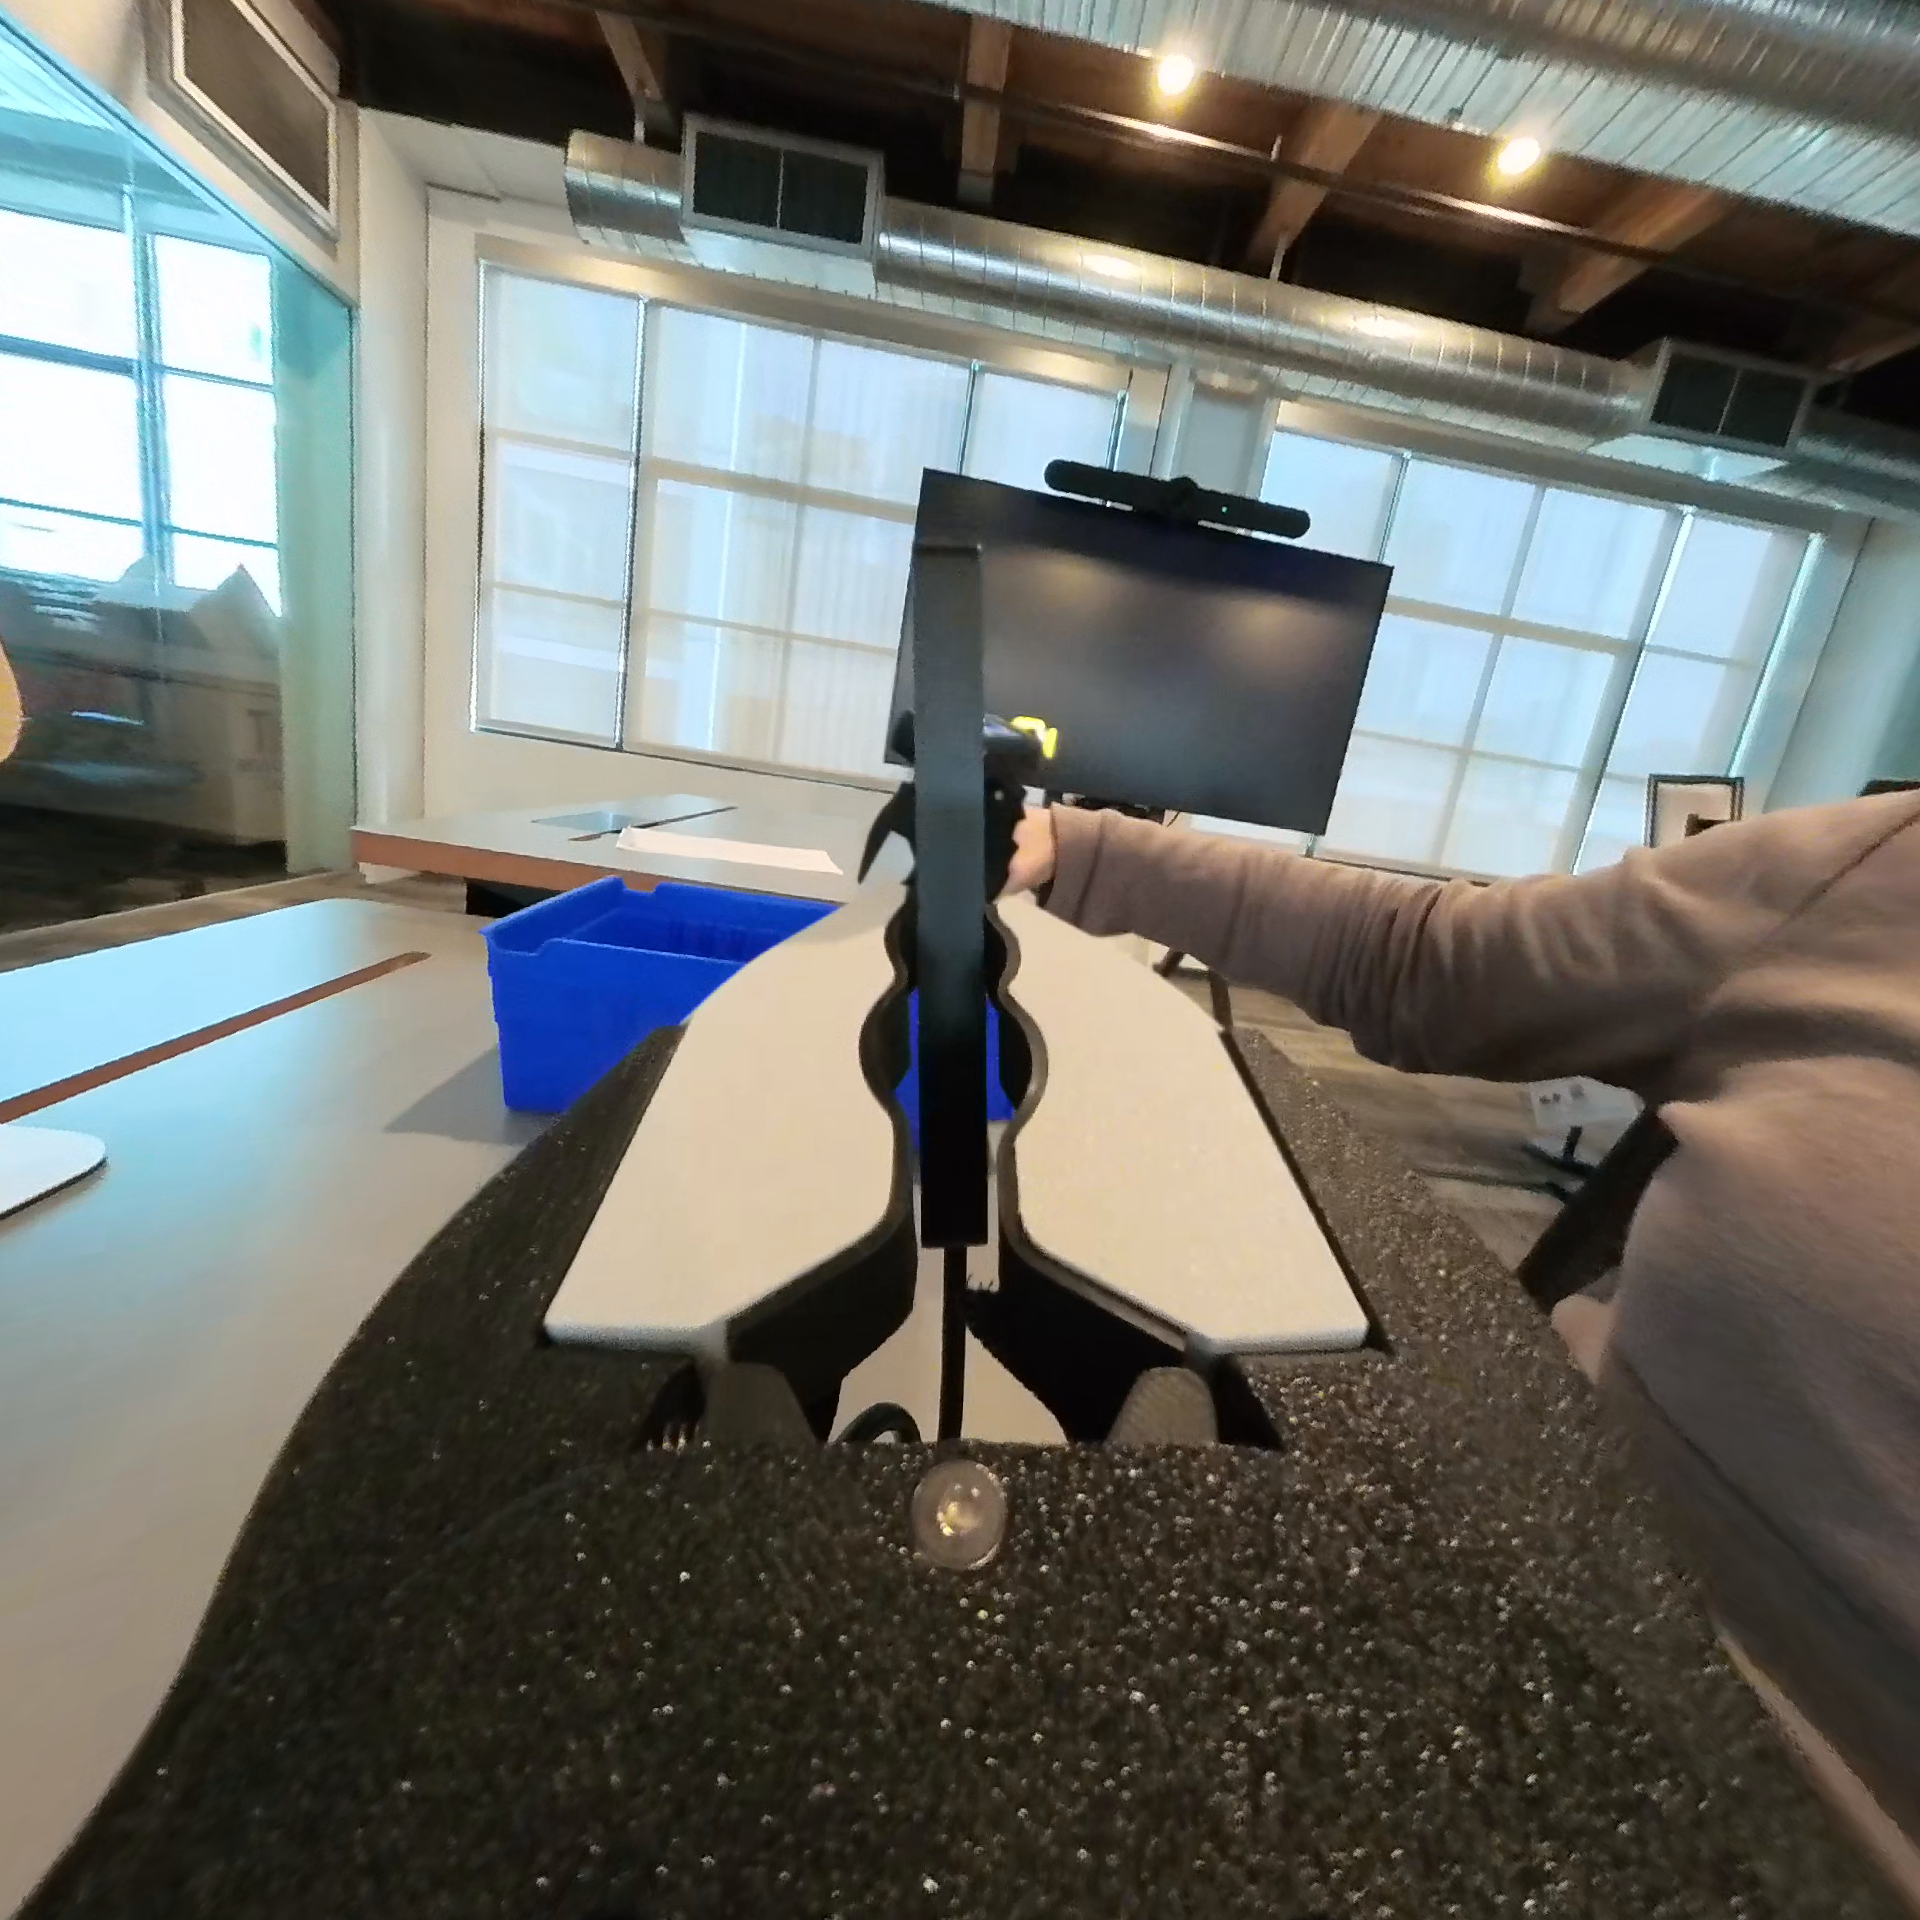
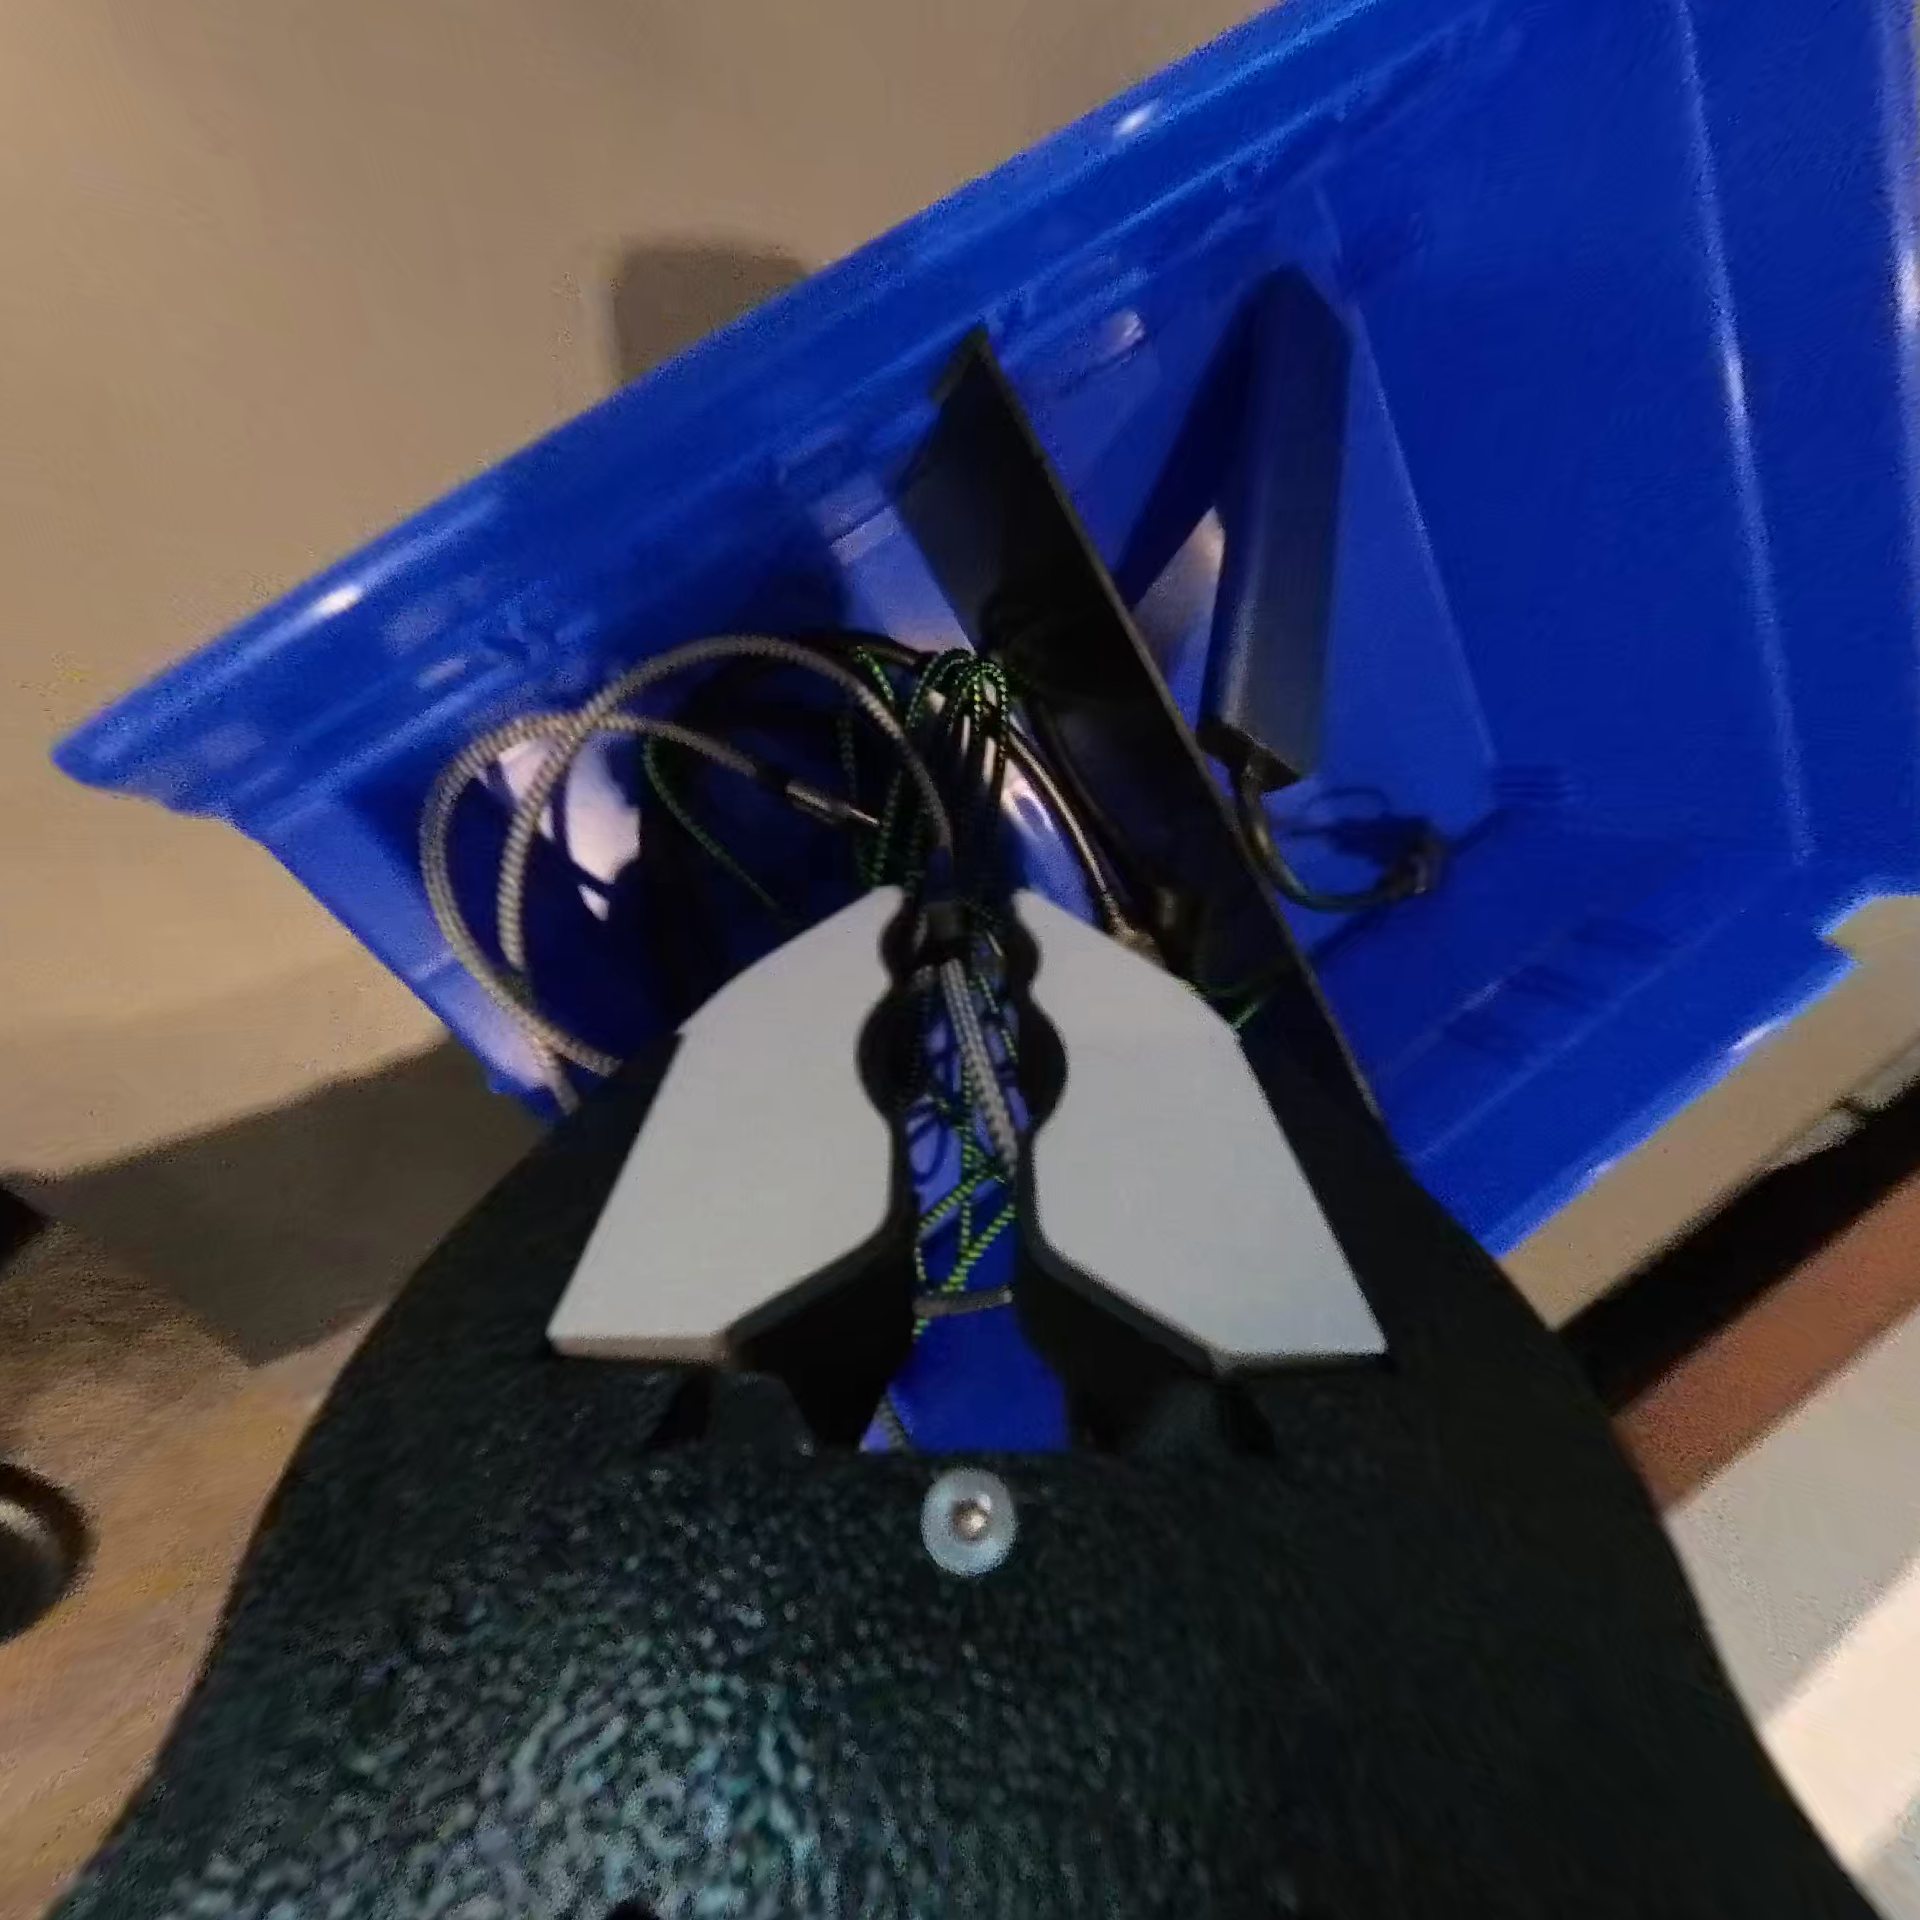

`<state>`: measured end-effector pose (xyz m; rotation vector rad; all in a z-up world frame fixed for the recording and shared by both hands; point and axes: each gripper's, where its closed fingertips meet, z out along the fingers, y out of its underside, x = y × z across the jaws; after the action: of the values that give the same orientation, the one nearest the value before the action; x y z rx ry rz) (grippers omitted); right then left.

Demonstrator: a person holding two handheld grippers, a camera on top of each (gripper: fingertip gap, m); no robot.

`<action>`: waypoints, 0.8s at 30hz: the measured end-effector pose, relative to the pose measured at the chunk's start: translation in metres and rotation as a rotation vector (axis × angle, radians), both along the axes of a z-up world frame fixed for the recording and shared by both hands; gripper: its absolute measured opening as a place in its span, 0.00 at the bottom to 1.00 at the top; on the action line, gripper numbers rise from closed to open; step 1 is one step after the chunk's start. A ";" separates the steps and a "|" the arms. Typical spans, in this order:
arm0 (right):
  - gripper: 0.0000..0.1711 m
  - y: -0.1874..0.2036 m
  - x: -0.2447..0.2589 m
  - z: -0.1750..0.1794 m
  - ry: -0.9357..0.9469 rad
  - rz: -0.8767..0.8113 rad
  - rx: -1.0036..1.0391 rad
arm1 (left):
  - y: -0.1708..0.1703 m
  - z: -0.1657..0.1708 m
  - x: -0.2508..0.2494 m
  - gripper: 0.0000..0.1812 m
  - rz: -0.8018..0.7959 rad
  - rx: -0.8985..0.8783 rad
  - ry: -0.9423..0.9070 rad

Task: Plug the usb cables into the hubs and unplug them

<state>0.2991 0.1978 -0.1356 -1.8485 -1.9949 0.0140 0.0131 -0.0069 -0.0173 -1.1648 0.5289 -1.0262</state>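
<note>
Now both jaws clamped: left gripper (image 1: pixel 951 935) on black hub (image 1: pixel 948 883), right gripper (image 2: pixel 961 925) on braided cables (image 2: pixel 971 997).

big windows (image 1: pixel 810 540) w/ blinds, ceiling ducts (image 1: pixel 1195 281), dark tv (image 1: pixel 1143 675), grey tables (image 1: pixel 208 1195).

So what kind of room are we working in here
Likely an office meeting room: a long grey table, a dark screen on a stand topped by a camera bar, and big shaded windows under exposed ducting.
</note>
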 end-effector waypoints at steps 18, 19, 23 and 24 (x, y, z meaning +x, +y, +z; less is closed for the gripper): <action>0.28 -0.168 -0.191 0.148 0.688 0.388 -0.058 | 0.003 -0.027 0.036 0.06 0.032 0.016 0.270; 0.29 -0.181 -0.203 0.143 0.665 0.412 -0.061 | 0.001 -0.029 0.041 0.06 0.019 0.024 0.290; 0.24 -0.211 -0.234 0.126 0.611 0.483 -0.140 | -0.010 -0.035 0.058 0.06 -0.066 0.050 0.353; 0.16 -0.216 -0.237 0.121 0.593 0.502 -0.174 | -0.010 -0.038 0.060 0.06 -0.074 0.044 0.368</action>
<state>0.0626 -0.0181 -0.0144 -1.1788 -1.9829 0.8018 0.0731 -0.0171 -0.0550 -1.3101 0.8858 -0.8601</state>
